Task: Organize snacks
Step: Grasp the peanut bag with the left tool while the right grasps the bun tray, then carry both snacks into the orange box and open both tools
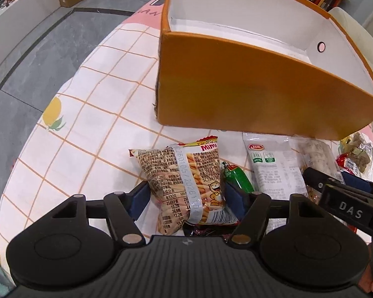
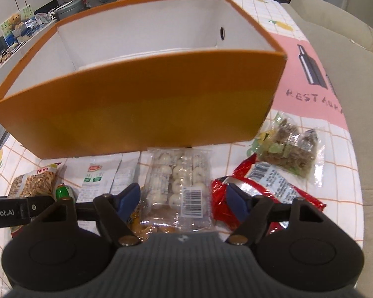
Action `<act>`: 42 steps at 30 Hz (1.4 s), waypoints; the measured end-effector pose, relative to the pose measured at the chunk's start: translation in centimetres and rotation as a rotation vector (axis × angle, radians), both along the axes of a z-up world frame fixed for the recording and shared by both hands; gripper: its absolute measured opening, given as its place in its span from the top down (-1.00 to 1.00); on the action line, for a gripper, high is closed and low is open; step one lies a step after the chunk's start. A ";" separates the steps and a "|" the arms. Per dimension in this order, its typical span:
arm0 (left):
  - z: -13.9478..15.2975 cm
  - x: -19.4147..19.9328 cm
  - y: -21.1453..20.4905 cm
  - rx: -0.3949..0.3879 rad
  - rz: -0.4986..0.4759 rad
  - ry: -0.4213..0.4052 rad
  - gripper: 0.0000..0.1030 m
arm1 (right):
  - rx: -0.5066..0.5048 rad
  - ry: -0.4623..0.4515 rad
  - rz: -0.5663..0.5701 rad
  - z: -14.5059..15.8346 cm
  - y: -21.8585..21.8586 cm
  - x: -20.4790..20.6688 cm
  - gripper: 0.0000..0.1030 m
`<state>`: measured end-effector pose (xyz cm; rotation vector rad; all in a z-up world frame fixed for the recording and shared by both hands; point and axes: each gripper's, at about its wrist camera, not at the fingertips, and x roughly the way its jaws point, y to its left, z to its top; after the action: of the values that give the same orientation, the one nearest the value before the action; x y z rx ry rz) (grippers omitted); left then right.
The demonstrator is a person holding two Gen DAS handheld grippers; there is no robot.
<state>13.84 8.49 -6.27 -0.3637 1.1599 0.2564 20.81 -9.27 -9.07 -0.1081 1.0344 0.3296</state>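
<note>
An orange box with a white, empty inside stands on the table; it also shows in the right wrist view. My left gripper is open, its blue pads on either side of a Mimi snack bag lying on the cloth. My right gripper is open, straddling a clear pack of round white biscuits. A white packet, a small green packet, a red packet and a clear bag of brown snacks lie in front of the box.
The table carries a checked cloth with fruit prints and a pink border. A beige sofa stands at the right. Grey floor lies to the left. The right gripper's body reaches in beside the left one.
</note>
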 end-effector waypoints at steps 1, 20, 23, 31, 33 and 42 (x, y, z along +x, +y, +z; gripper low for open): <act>0.0 0.0 0.0 0.000 -0.003 -0.003 -0.48 | -0.004 -0.002 0.003 -0.1 0.1 0.0 -0.39; 0.9 -2.4 0.3 -0.008 -0.053 -0.108 0.06 | 0.028 -0.031 0.012 1.7 -0.4 -1.7 -0.09; 2.1 -3.5 0.4 -0.012 -0.048 -0.145 0.08 | 0.049 -0.052 0.016 3.0 -0.9 -2.8 -0.09; 6.5 -5.5 -0.3 0.010 -0.089 -0.269 0.09 | 0.136 -0.132 0.031 7.0 -2.8 -6.5 -0.09; 7.8 -5.8 -0.5 0.016 -0.106 -0.305 0.09 | 0.153 -0.158 0.044 8.2 -3.1 -7.3 -0.09; 12.6 -3.1 -1.4 0.026 -0.181 -0.409 0.09 | 0.205 -0.263 0.111 13.7 -2.7 -7.3 -0.09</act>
<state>10.76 7.12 6.30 -0.2699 0.7791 0.0336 13.48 -11.93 4.64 -0.0227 0.7311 0.5062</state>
